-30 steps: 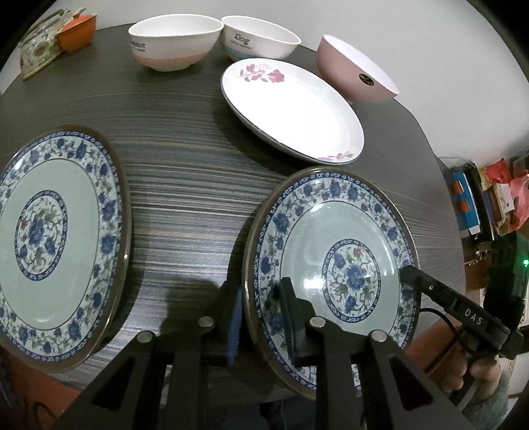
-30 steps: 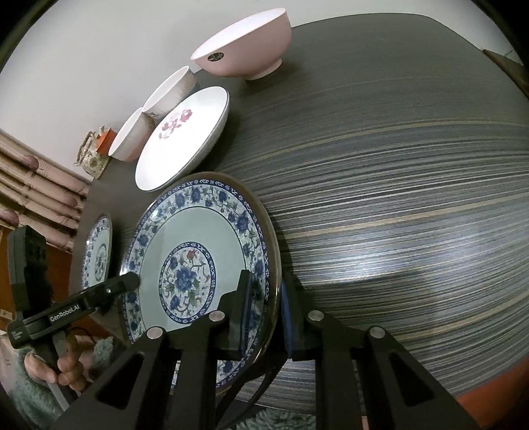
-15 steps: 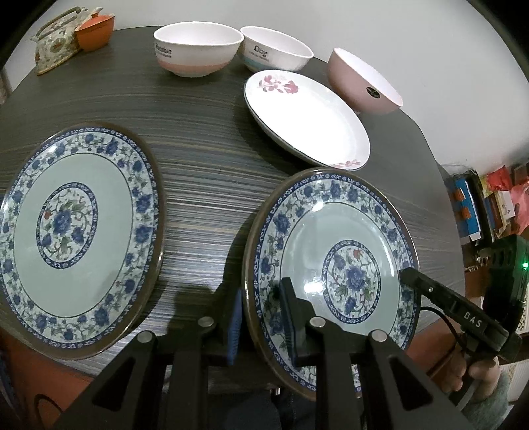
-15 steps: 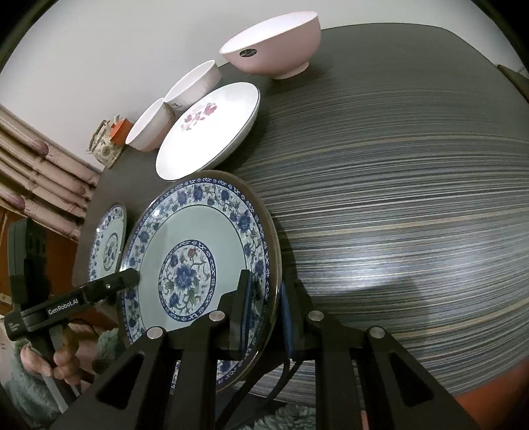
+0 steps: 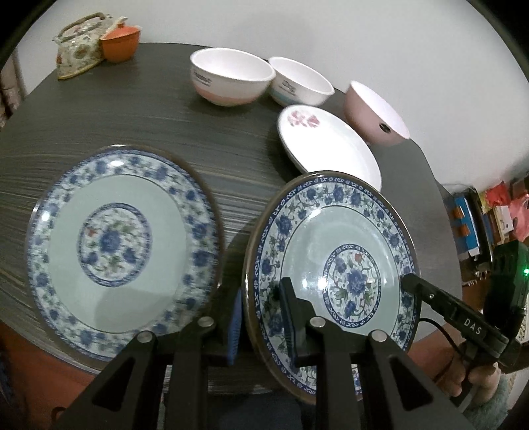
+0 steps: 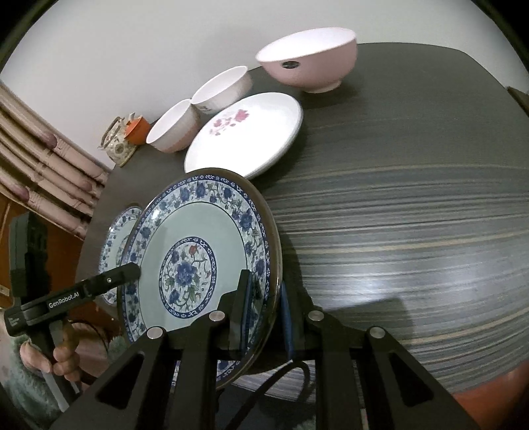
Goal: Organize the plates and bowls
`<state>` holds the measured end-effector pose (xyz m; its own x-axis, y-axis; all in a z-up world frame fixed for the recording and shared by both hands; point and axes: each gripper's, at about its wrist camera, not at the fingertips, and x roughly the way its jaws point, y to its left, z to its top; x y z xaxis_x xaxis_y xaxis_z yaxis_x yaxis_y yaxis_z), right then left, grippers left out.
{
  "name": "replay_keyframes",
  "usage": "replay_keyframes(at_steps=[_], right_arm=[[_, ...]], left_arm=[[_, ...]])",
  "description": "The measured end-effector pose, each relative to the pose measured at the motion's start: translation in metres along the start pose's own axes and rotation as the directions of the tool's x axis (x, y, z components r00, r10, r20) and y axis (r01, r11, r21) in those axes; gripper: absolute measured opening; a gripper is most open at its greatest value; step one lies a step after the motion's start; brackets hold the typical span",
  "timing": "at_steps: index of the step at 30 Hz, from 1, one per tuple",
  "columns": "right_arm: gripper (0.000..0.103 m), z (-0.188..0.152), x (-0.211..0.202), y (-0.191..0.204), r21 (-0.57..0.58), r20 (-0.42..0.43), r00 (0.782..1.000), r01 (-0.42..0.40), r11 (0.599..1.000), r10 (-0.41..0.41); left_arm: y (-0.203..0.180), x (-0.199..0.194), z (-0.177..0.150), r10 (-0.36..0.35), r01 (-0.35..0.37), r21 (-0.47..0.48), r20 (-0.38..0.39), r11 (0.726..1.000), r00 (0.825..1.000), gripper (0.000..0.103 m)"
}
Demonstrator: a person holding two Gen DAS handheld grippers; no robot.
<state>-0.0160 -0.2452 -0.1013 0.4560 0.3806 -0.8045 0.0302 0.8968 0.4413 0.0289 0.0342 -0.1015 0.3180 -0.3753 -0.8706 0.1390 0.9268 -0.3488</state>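
Held plate [image 5: 334, 274]: blue-and-white floral, tilted above the table's [image 6: 413, 215] near edge; your left gripper [image 5: 261, 317] and right gripper [image 6: 264, 307] each pinch its rim from opposite sides. Second plate [image 5: 122, 244]: same pattern, flat on the table, left. Writing: "DAS" on the right gripper's finger, "GenRobot.AI" on the left's. Bowl lettering too blurred to read. Table: dark, striped woodgrain. Wall [image 5: 297, 29]: plain white.

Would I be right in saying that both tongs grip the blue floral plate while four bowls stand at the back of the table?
Not quite: the left wrist view shows three bowls, white-and-pink, white-and-blue and pink. Both tongs, left and right, do grip the blue floral plate.
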Motion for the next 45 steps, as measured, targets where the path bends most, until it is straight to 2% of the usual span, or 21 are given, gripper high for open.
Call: replay_keyframes(at_steps=[10,16,21,29,37,41,45], right_arm=[[0.017,0.02,0.024,0.056,-0.074,-0.007,1.0,-0.025,0.997,0.024],[0.017,0.029,0.043,0.098,-0.137,-0.029,0.999,-0.047,0.99,0.043],[0.017,0.035,0.058,0.125,-0.171,-0.042,0.997,-0.066,0.983,0.06],[0.017,0.038,0.083,0.155,-0.197,-0.079,0.995,-0.08,0.977,0.066],[0.017,0.034,0.106,0.174,-0.219,-0.116,0.992,-0.077,0.973,0.052],[0.018,0.031,0.115,0.181,-0.221,-0.13,0.99,-0.079,0.972,0.051],[0.018,0.029,0.124,0.186,-0.219,-0.144,0.989,-0.076,0.973,0.044]], left_arm=[[0.054,-0.032,0.01,0.038,-0.032,-0.093,0.066,0.995,0.997,0.022],[0.096,-0.052,0.013,0.073,-0.053,-0.184,0.105,0.982,0.992,0.022],[0.117,-0.064,0.014,0.103,-0.073,-0.217,0.129,0.973,0.986,0.022],[0.149,-0.066,0.012,0.153,-0.11,-0.285,0.132,0.952,0.979,0.022],[0.168,-0.057,0.014,0.185,-0.142,-0.329,0.105,0.934,0.977,0.022],[0.172,-0.059,0.013,0.223,-0.177,-0.334,0.105,0.926,0.969,0.022],[0.181,-0.056,0.011,0.218,-0.176,-0.359,0.08,0.917,0.973,0.022]])
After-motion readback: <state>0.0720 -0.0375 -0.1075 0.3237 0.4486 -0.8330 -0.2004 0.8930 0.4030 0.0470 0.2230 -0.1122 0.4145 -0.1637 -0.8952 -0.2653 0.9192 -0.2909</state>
